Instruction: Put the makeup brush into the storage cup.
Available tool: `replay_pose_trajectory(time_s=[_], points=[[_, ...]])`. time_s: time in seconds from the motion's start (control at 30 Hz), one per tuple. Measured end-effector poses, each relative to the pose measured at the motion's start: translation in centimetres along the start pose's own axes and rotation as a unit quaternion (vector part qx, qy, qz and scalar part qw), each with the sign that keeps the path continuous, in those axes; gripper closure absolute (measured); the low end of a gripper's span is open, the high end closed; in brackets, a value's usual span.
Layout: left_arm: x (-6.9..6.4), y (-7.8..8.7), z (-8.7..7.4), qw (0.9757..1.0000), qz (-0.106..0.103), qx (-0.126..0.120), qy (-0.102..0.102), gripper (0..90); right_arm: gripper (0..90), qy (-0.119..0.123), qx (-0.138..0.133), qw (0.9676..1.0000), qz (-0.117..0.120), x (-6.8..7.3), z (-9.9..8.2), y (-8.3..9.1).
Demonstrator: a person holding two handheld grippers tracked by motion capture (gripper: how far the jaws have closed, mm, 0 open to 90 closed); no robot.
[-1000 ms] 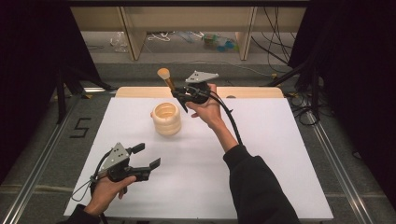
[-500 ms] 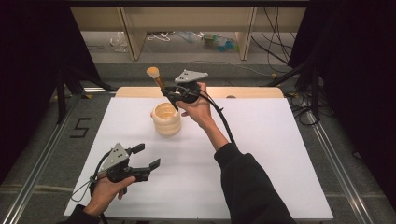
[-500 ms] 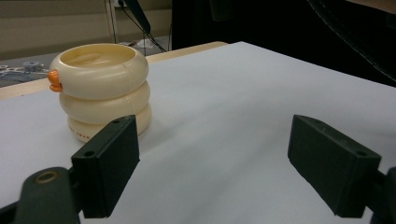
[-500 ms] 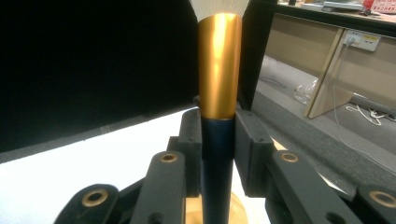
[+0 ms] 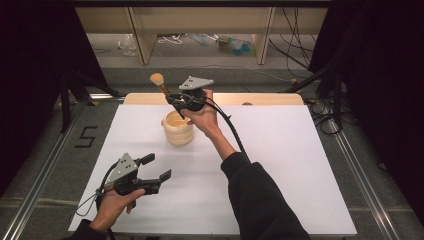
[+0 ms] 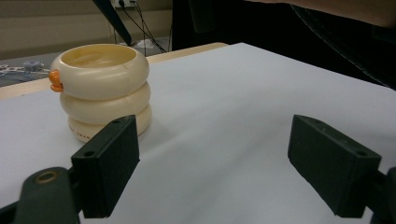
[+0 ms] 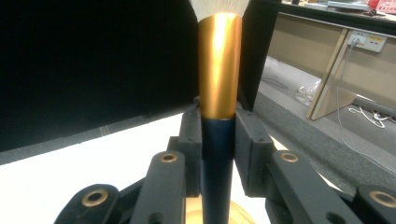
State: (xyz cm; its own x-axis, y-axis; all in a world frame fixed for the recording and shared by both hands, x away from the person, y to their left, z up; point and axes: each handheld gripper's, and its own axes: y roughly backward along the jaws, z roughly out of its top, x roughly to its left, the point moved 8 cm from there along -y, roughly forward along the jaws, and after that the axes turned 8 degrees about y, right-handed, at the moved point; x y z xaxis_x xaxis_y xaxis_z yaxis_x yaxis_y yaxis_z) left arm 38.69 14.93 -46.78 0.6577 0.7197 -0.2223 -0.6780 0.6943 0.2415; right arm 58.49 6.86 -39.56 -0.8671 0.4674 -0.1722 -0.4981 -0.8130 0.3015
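The left gripper [image 5: 155,168] rests low over the white table [image 5: 300,165], jaws wide apart and empty. Ahead stands a cream ringed pot [image 5: 178,129]; above it the right gripper [image 5: 176,102] clamps a brush [image 5: 163,89], bristles up.

High view: fixed overhead, facing forward and down across the tabletop [image 5: 300,165]. Left gripper view: low, close above the tabletop, facing the cream holder [image 6: 100,91], shared with the high view. Right gripper view: very close along the brush [image 7: 218,93], facing outward.
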Motion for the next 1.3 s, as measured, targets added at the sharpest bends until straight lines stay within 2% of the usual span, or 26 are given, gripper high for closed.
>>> replay_pose_trajectory(time_s=[0.1,0.5,1.2,1.3], points=[[0.2,0.1,0.1,1.0000,0.003,0.002,-0.007,16.4,74.5,0.000,0.000,1.0000,0.000,0.0,-0.1,-0.1],[0.1,0.1,0.0,1.0000,0.003,0.000,0.004,16.4,74.5,-0.006,0.003,1.0000,-0.002,0.1,-0.7,-0.5],[0.2,0.2,0.0,1.0000,0.002,0.002,-0.003,16.4,74.5,-0.012,0.007,0.9999,0.004,0.5,-2.0,-1.7],[0.1,0.2,0.0,1.0000,0.002,0.002,0.000,16.4,74.5,-0.011,0.006,0.9999,-0.004,0.5,-2.2,-1.8]])
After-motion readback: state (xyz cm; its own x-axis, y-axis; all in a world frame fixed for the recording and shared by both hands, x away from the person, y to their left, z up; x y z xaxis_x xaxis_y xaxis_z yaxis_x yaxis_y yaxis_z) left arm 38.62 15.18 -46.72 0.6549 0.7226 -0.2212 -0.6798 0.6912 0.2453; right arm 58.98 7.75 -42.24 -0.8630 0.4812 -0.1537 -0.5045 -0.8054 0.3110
